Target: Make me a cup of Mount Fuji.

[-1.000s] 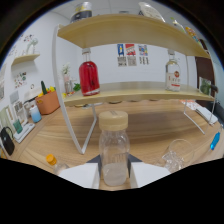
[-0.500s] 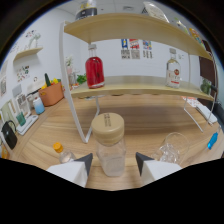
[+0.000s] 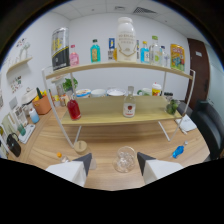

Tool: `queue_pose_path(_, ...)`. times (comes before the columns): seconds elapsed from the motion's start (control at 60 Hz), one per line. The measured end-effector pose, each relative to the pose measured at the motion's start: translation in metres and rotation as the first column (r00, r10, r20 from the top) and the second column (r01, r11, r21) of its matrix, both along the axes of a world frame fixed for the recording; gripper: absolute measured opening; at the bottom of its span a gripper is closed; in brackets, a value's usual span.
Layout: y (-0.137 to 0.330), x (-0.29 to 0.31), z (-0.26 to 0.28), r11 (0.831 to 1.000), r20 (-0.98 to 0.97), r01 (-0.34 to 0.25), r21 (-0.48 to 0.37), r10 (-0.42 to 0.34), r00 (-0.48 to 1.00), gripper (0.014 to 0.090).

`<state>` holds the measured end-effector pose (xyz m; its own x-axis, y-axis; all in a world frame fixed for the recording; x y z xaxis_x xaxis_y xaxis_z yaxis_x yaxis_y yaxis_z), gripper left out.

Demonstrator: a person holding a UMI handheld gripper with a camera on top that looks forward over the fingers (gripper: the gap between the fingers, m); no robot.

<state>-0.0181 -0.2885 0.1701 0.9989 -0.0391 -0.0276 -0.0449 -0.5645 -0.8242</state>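
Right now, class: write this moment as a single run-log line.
gripper: open, empty | clear glass: on table, just ahead between fingertips | red bottle: lower shelf | jar: not visible

An office room set up as a drinks station: a two-tier wooden shelf point(image 3: 120, 107) of bottles point(image 3: 129, 106) (one red point(image 3: 73, 108)), white walls, panelled ceiling, dark door point(image 3: 199, 65).

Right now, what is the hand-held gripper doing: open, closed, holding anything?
Hand-held gripper: open, holding nothing. A clear faceted glass cup stands on the wooden table between its fingers, with a gap at each side.
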Motion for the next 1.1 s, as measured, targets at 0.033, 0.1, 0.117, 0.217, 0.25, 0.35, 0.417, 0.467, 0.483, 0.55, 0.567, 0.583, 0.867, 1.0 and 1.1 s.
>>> queue_pose_path(0.033, 0.001, 0.002, 0.019, 1.000, -0.003, -0.009, 0.009, 0.009, 1.000, 0.0851)
queue_pose_path(0.1, 0.009, 0.008, 0.059, 0.999, 0.014, -0.006, 0.034, 0.006, 1.000, 0.0857)
queue_pose_path(0.117, 0.011, 0.009, 0.070, 0.999, 0.017, -0.009, 0.046, 0.009, 1.000, 0.0854)
queue_pose_path(0.217, 0.033, 0.015, 0.140, 0.989, 0.029, -0.011, 0.145, 0.007, 1.000, 0.0861)
queue_pose_path(0.25, 0.043, 0.016, 0.160, 0.983, 0.028, -0.013, 0.181, 0.008, 1.000, 0.0861)
queue_pose_path(0.35, 0.077, 0.024, 0.208, 0.958, 0.023, -0.010, 0.288, 0.003, 1.000, 0.0862)
queue_pose_path(0.417, 0.102, 0.033, 0.229, 0.937, 0.031, 0.003, 0.350, -0.015, 0.999, 0.0861)
queue_pose_path(0.467, 0.121, 0.038, 0.237, 0.925, 0.045, 0.004, 0.381, -0.023, 0.999, 0.0857)
queue_pose_path(0.483, 0.127, 0.041, 0.240, 0.921, 0.052, 0.007, 0.389, -0.029, 0.998, 0.0857)
queue_pose_path(0.55, 0.149, 0.045, 0.243, 0.913, 0.068, 0.005, 0.408, -0.036, 0.997, 0.0853)
queue_pose_path(0.567, 0.154, 0.046, 0.242, 0.911, 0.067, 0.005, 0.411, -0.036, 0.997, 0.0849)
queue_pose_path(0.583, 0.159, 0.047, 0.242, 0.910, 0.065, 0.006, 0.414, -0.036, 0.997, 0.0847)
queue_pose_path(0.867, 0.199, 0.049, 0.221, 0.923, 0.012, 0.024, 0.384, -0.031, 0.999, 0.0506)
queue_pose_path(1.0, 0.199, 0.049, 0.221, 0.929, 0.006, 0.016, 0.370, -0.020, 1.000, 0.0494)
queue_pose_path(1.1, 0.192, 0.047, 0.228, 0.927, 0.013, 0.000, 0.374, -0.006, 1.000, 0.0488)
